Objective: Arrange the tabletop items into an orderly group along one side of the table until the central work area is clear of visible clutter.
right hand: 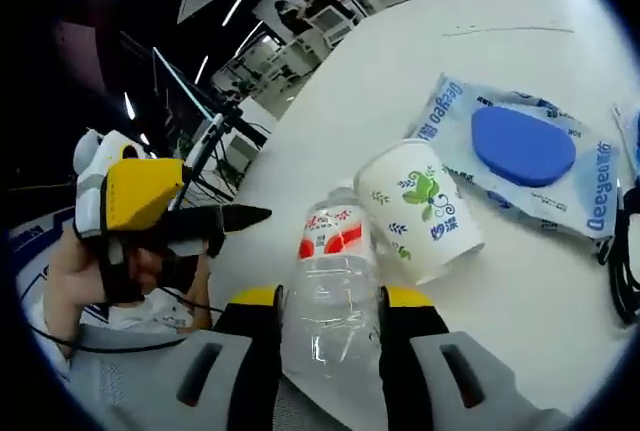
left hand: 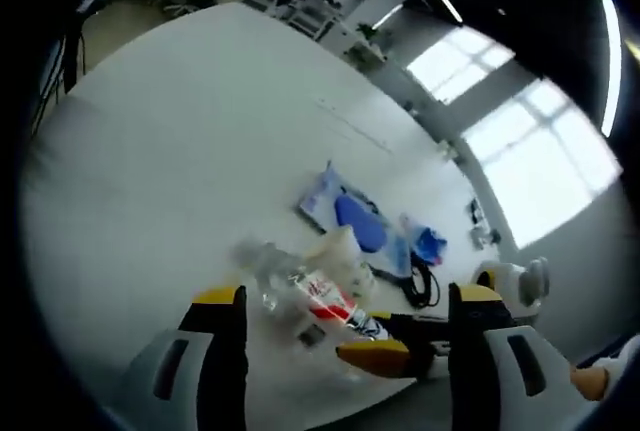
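Right gripper (right hand: pixel 330 316) pinching clear water bottle (right hand: pixel 330 291) lying on white table (right hand: pixel 520 281). Paper cup (right hand: pixel 420 209) touching bottle, wipes pack (right hand: pixel 520 151) right behind. Left gripper (left hand: pixel 345 313) spread wide, nothing in it.

Both tongs have black jaws capped in yellow, set on pale grey bodies with dark slots: the left tongs (left hand: pixel 345 336) and the right tongs (right hand: pixel 330 336). The left tongs carry a yellow block and white housing.

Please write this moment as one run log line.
right gripper: shut on water bottle | left gripper: open | paper cup: beside bottle | wipes pack: on table
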`<action>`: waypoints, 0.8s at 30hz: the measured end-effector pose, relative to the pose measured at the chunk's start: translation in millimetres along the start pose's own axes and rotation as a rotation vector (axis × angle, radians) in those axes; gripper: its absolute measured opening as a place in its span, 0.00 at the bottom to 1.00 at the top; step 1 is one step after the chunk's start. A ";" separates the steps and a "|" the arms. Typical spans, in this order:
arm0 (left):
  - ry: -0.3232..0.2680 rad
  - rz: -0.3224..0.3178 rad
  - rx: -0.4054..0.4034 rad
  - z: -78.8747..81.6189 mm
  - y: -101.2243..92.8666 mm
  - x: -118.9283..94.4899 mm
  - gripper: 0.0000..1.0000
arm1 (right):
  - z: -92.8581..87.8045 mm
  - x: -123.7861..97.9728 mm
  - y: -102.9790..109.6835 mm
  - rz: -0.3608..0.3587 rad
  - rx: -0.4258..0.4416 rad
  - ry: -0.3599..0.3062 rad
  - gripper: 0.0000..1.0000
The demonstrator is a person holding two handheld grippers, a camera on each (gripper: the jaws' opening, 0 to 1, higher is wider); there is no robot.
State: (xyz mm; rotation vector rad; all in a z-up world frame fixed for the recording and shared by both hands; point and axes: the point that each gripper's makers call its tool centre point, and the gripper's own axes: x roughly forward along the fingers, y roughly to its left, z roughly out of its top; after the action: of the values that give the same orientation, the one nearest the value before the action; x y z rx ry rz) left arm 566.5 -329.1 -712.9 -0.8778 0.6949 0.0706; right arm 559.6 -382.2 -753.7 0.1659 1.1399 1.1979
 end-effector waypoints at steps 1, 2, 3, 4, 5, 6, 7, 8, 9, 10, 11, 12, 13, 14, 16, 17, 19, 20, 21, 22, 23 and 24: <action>0.008 0.005 -0.033 -4.6 3.2 1.4 0.80 | 1.0 -0.3 0.7 0.003 0.011 -0.004 0.33; 0.021 0.008 -0.059 -9.1 5.3 2.2 0.80 | 0.9 -0.6 1.2 0.003 0.006 -0.004 0.33; 0.035 0.003 -0.096 -13.9 7.6 4.5 0.79 | 0.4 -0.9 2.6 0.003 -0.002 -0.005 0.33; 0.040 0.000 -0.115 -16.1 9.3 6.6 0.78 | 0.0 -1.3 3.2 0.004 -0.005 -0.006 0.33; 0.046 0.008 -0.129 -18.9 13.6 9.8 0.78 | -0.8 -1.3 4.7 0.013 0.003 -0.006 0.33; 0.050 0.012 -0.132 -20.7 15.4 11.2 0.77 | -1.8 -0.9 6.0 0.021 0.014 -0.006 0.33; 0.057 0.013 -0.134 -23.3 16.7 14.1 0.76 | -3.0 -0.9 7.3 0.028 0.026 -0.008 0.33; 0.066 0.015 -0.130 -25.8 18.5 17.5 0.76 | -3.6 -0.1 6.6 0.030 0.029 -0.007 0.33; 0.086 0.022 -0.134 -30.5 21.5 20.2 0.76 | -4.0 0.3 6.5 0.032 0.029 -0.007 0.33; 0.111 0.033 -0.152 -36.1 25.0 22.1 0.77 | -4.7 0.7 7.2 0.035 0.030 -0.006 0.33; 0.119 0.040 -0.182 -39.2 27.9 24.0 0.77 | -4.9 0.6 7.9 0.037 0.030 -0.006 0.33; 0.094 0.038 -0.238 -38.8 28.8 26.9 0.77 | -5.0 0.2 8.8 0.040 0.032 -0.007 0.33; 0.075 0.030 -0.285 -37.2 28.6 28.1 0.77 | -4.8 -0.2 9.9 0.043 0.031 -0.009 0.33; 0.054 0.018 -0.330 -35.6 26.7 27.9 0.78 | -4.6 -1.1 12.1 0.051 0.028 -0.009 0.33; 0.027 0.003 -0.324 -30.3 25.6 28.5 0.82 | -3.7 -3.0 16.2 0.060 0.022 -0.011 0.33; 0.022 0.010 -0.315 -29.3 26.2 28.7 0.83 | -1.2 -4.2 19.2 0.065 0.013 -0.020 0.33; 0.012 0.032 -0.283 -28.1 29.0 29.3 0.82 | 2.1 -5.2 22.7 0.072 -0.006 -0.026 0.33; 0.014 0.033 -0.286 -29.6 29.0 30.1 0.82 | 2.9 -5.4 24.3 0.075 -0.008 -0.027 0.33; 0.027 0.028 -0.320 -33.1 30.6 32.8 0.79 | 3.7 -5.5 27.1 0.082 -0.006 -0.030 0.33; 0.041 0.001 -0.362 -35.3 26.4 33.8 0.74 | 4.3 -5.2 29.2 0.088 -0.007 -0.031 0.33; 0.028 0.023 -0.396 -34.0 34.1 35.5 0.72 | 4.3 -5.4 30.6 0.087 -0.023 -0.030 0.33; 0.018 0.018 -0.395 -31.9 35.5 35.6 0.68 | 4.5 -6.3 29.7 0.076 -0.045 -0.029 0.33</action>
State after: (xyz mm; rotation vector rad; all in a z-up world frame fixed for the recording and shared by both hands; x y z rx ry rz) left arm 565.6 -337.0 -771.9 -1.2510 0.7177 0.2216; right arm 544.5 -372.7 -728.7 0.1934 1.0885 1.2831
